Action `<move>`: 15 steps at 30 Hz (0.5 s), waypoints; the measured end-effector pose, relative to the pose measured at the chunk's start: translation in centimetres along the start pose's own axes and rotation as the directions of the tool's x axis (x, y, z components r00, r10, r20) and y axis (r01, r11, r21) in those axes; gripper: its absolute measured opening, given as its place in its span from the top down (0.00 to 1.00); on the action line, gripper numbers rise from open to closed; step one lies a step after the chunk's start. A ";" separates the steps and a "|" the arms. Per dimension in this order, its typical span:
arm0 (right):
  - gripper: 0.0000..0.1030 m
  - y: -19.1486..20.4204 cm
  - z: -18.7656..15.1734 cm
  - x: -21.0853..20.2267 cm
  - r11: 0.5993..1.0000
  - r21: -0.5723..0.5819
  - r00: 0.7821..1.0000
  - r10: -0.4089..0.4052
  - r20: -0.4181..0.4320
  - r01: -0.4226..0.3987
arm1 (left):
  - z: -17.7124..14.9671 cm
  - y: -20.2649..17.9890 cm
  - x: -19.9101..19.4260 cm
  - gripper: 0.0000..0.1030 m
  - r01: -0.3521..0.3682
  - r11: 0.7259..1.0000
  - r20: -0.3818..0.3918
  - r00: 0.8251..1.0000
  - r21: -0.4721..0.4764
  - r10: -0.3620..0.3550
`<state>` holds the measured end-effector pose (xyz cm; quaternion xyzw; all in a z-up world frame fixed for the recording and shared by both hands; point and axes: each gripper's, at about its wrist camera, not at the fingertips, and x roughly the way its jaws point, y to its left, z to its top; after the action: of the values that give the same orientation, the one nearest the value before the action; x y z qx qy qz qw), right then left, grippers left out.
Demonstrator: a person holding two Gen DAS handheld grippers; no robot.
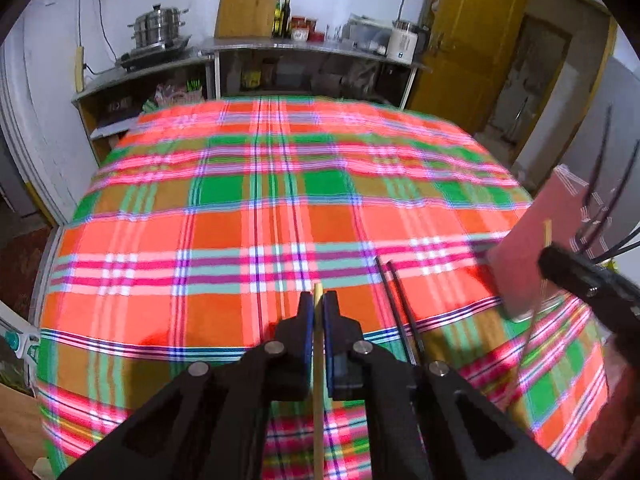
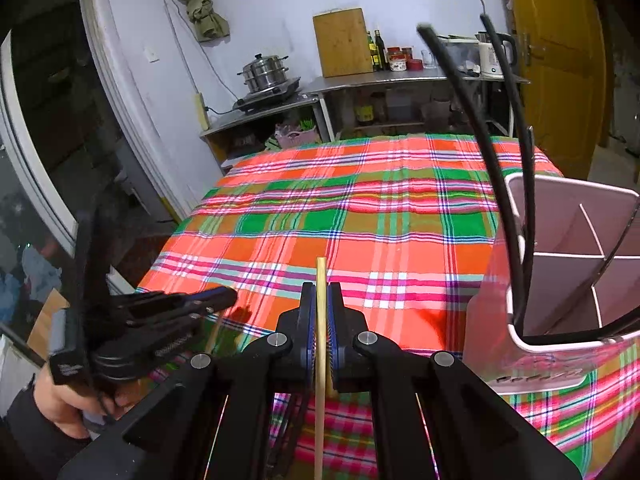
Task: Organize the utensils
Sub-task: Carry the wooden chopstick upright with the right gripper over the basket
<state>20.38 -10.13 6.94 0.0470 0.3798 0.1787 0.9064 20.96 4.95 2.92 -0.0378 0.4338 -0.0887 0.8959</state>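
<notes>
My left gripper (image 1: 318, 298) is shut on a pale wooden chopstick (image 1: 317, 400) that runs up between its blue pads above the plaid tablecloth (image 1: 224, 240). Two black chopsticks (image 1: 400, 308) lie on the cloth just to its right. My right gripper (image 2: 321, 288) is shut on a second wooden chopstick (image 2: 320, 400). A pink divided utensil holder (image 2: 560, 352) stands at the right, with black chopsticks (image 2: 496, 168) leaning out of it. In the right wrist view the left gripper (image 2: 230, 296) is at the lower left, with a hand (image 2: 60, 404) behind it.
Steel shelves (image 1: 304, 46) line the back wall with a steamer pot (image 1: 158, 26), a wooden cutting board (image 1: 246, 4), bottles and a white kettle (image 1: 402, 42). A yellow door (image 1: 468, 40) stands at the right. The table's left edge drops toward a doorway.
</notes>
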 end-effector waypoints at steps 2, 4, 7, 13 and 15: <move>0.95 0.2 0.1 -0.5 1.000 -0.001 1.000 0.001 0.009 -0.001 | 0.3 -0.2 -1.3 0.95 0.005 1.000 0.026 1.000 0.003 -0.005; 0.95 0.3 0.0 -1.0 1.000 -0.002 1.000 0.002 0.017 -0.002 | 0.6 -0.4 -2.7 0.95 0.014 1.000 0.052 0.999 0.005 -0.015; 0.95 0.4 0.1 -1.7 1.000 -0.001 1.000 0.001 0.027 -0.001 | 1.0 -1.0 -4.6 0.95 0.029 1.000 0.088 0.996 0.008 -0.030; 0.95 0.1 0.1 -3.3 1.000 -0.002 0.999 0.001 0.053 0.000 | 1.4 -2.0 -7.5 0.95 0.047 0.998 0.144 0.988 0.029 -0.051; 0.95 0.1 0.2 -3.8 1.000 -0.002 0.998 0.000 0.062 0.000 | 1.4 -2.3 -8.3 0.95 0.054 0.998 0.157 0.986 0.031 -0.058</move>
<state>18.04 -11.44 9.68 0.0517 0.3512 0.1778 0.9178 16.78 4.24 10.51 -0.0451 0.3592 -0.1165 0.9249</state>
